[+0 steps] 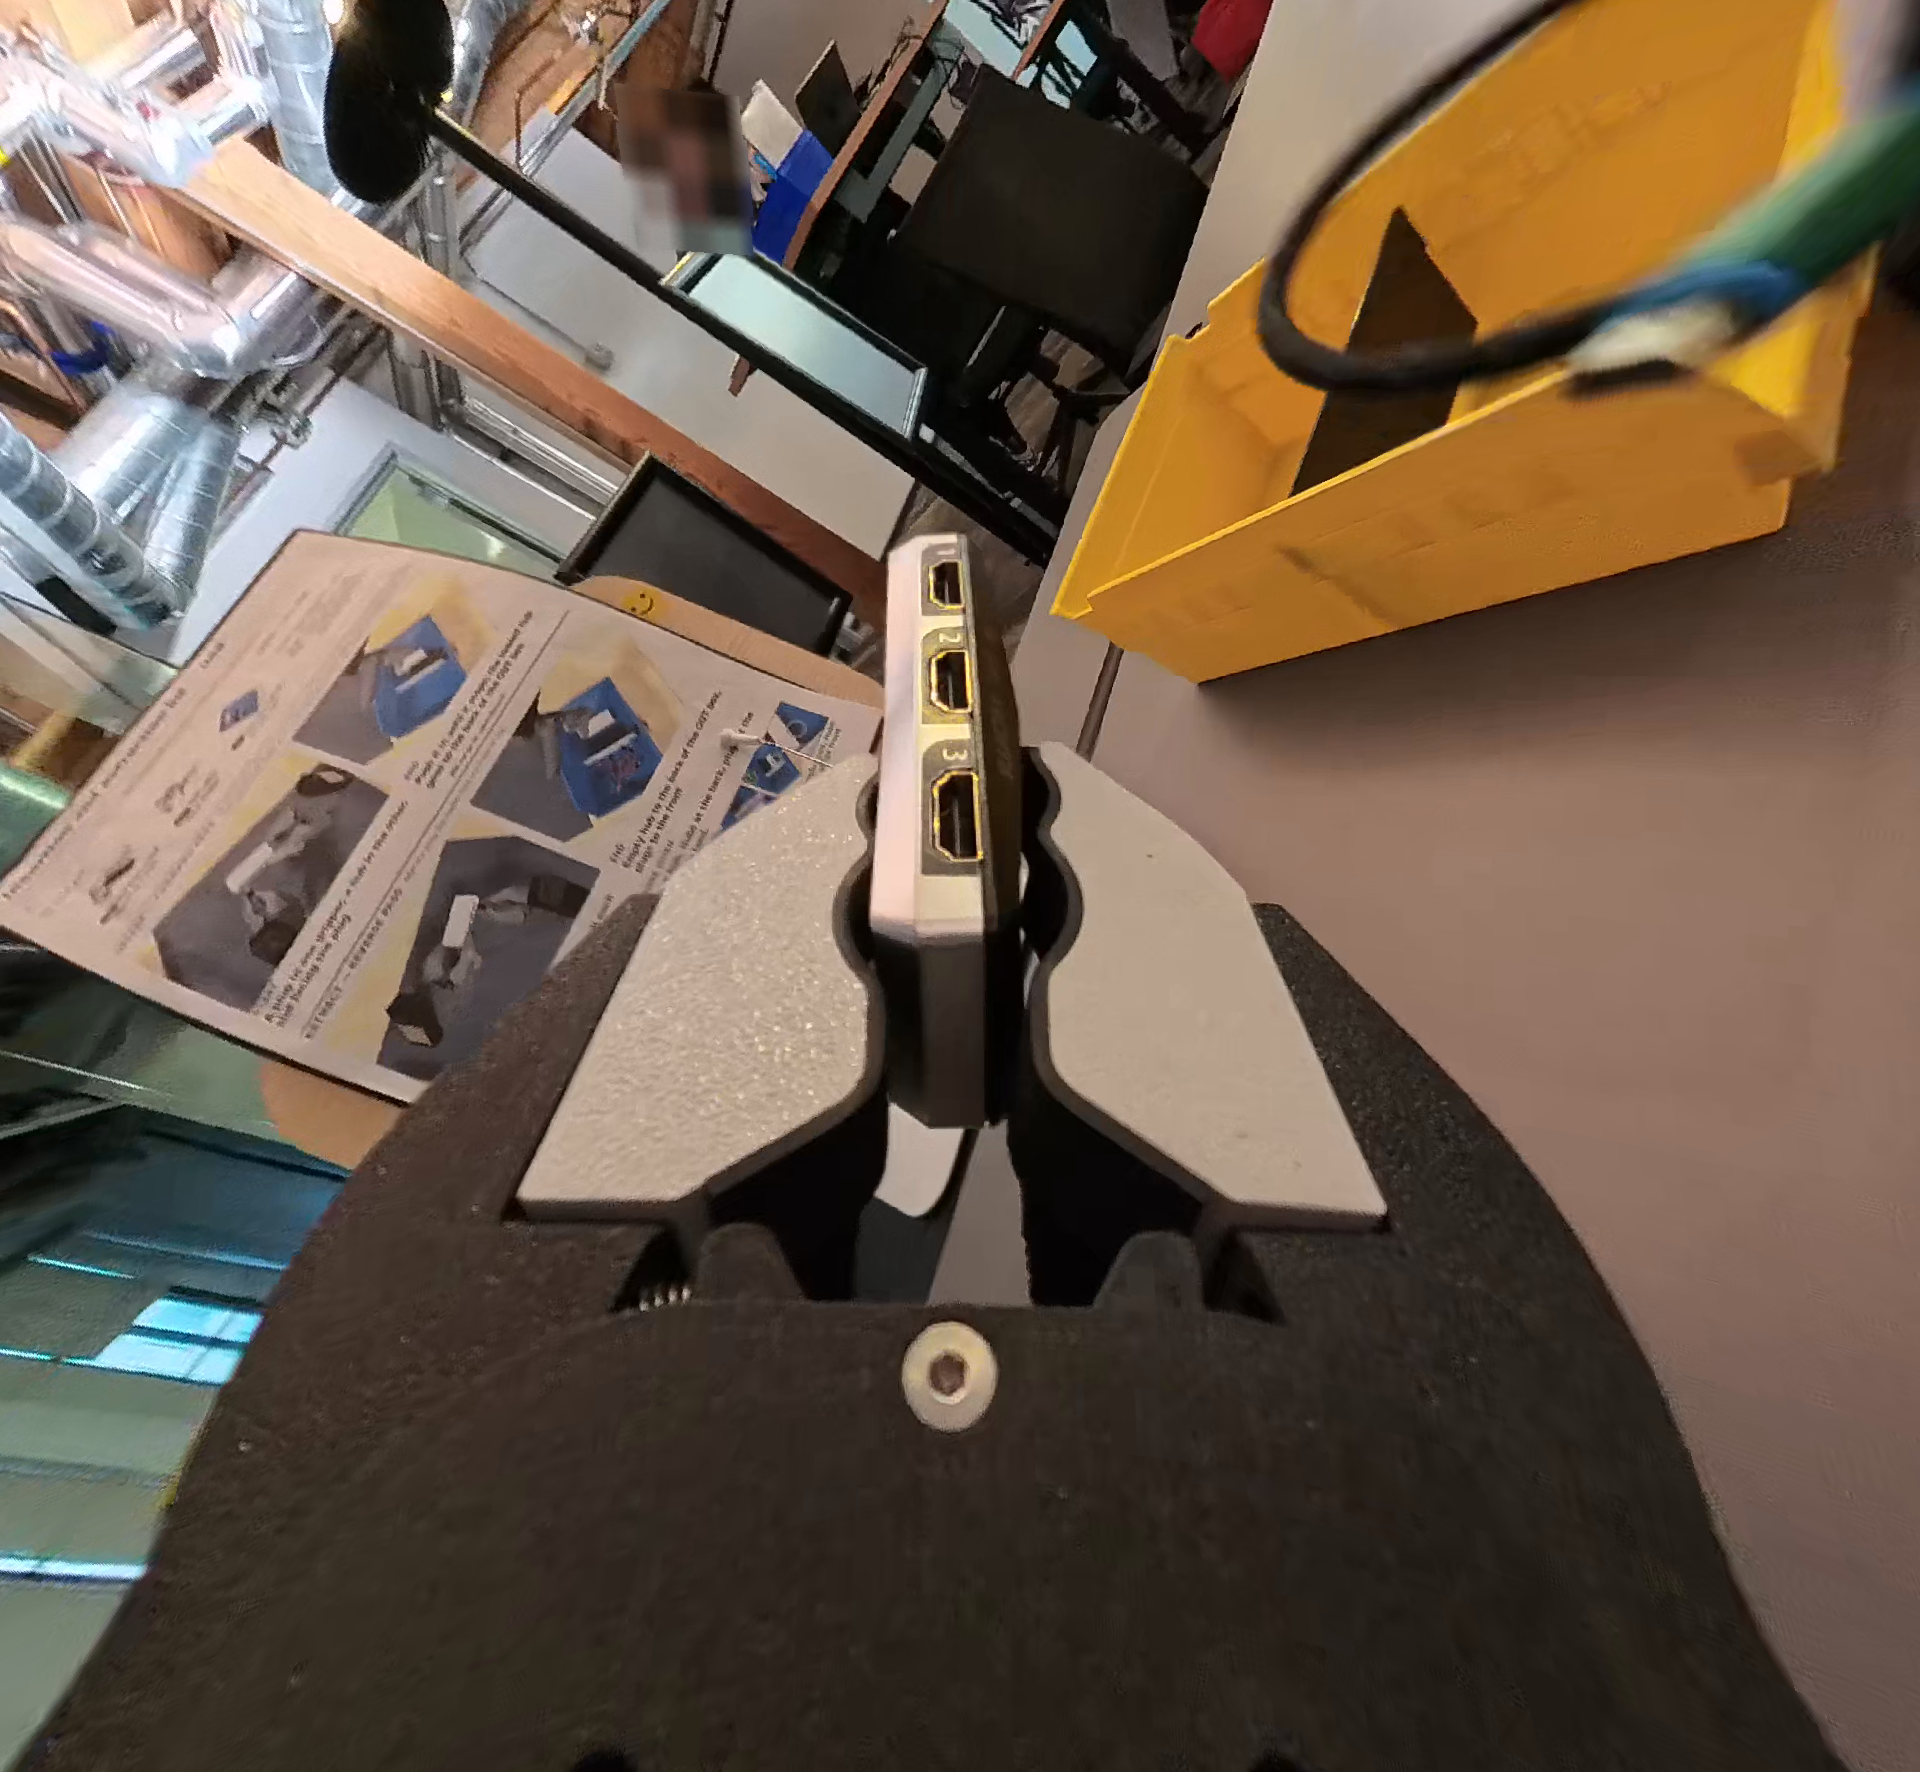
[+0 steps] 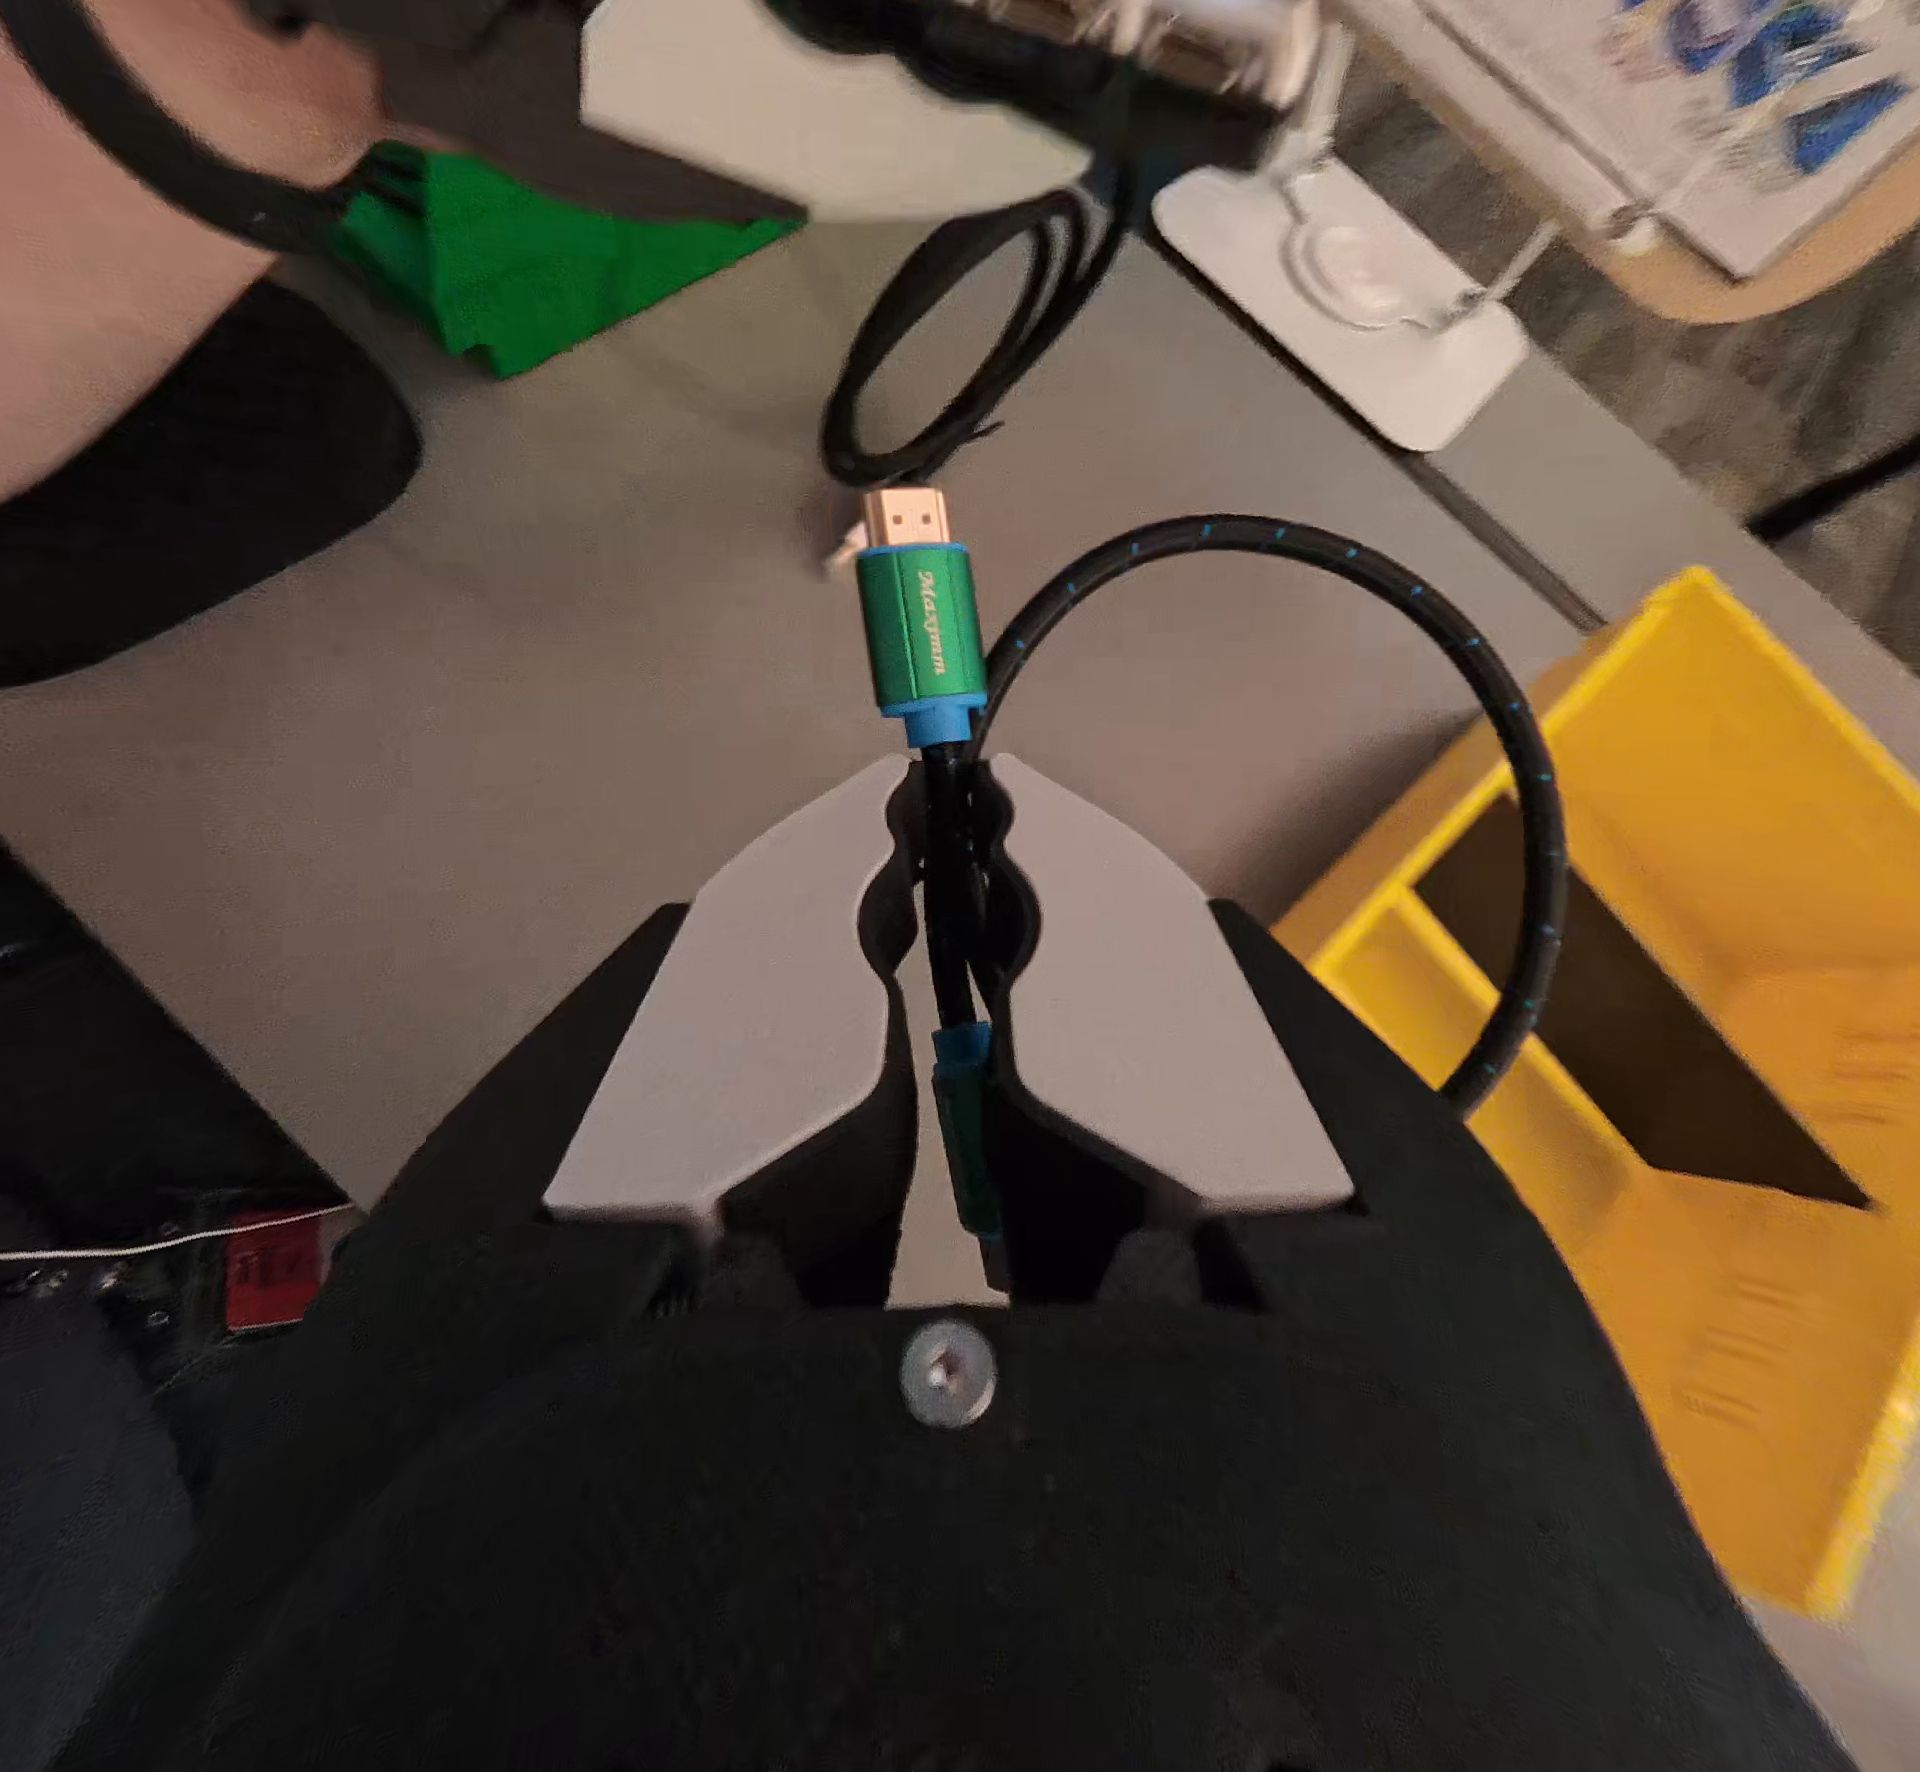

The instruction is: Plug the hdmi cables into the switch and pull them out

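Note:
My left gripper point(image 1: 951, 777) is shut on a silver and black HDMI switch point(image 1: 940, 787), held on edge with three empty gold ports facing me. My right gripper point(image 2: 948, 772) is shut on the black braided HDMI cable point(image 2: 1496, 714), just behind its green and blue plug point(image 2: 920, 631), whose gold tip points forward. The cable loops to the right, and its other green plug point(image 2: 961, 1130) lies between my jaws. In the left wrist view that plug point(image 1: 1704, 299) shows blurred at upper right. In the right wrist view the switch point(image 2: 1049, 8) shows blurred at top, in the left gripper.
A yellow bin point(image 1: 1455, 434) stands on the grey table point(image 1: 1507, 995); it also shows in the right wrist view point(image 2: 1683, 1151). A second black cable point(image 2: 956, 351) lies coiled on the table. An illustrated instruction sheet point(image 1: 416, 787) stands at the left. A person's hand point(image 2: 135, 195) holds the left gripper. My right fingertips sit around 15 cm from my left ones.

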